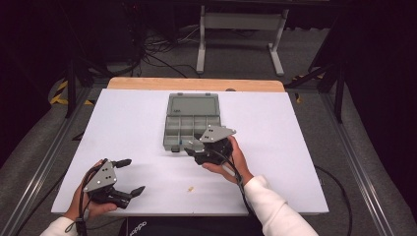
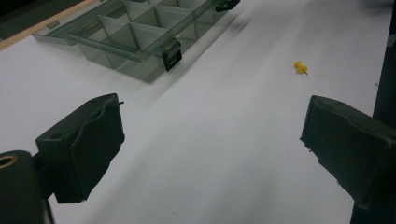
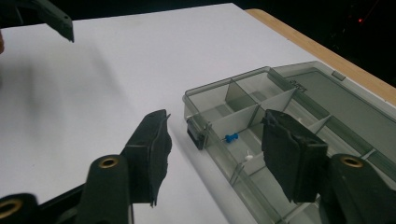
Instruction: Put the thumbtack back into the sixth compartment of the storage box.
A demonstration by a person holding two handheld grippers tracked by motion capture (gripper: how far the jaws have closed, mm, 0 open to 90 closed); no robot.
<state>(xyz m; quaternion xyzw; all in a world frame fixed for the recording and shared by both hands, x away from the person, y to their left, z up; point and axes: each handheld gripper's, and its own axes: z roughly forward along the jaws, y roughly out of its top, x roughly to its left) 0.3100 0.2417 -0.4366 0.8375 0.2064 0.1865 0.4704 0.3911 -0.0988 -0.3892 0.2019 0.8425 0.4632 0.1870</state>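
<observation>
Right gripper view: clear, compartmented organizer box [image 3: 299, 107]

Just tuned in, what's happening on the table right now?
A person is sorting pushpins into an open compartment box. The right tool hangs open at the box's near edge, holding nothing; a blue pin and a white one already lie in the compartments. The left tool is open over the white table, and a yellow pin lies loose on the table ahead of it.
</observation>
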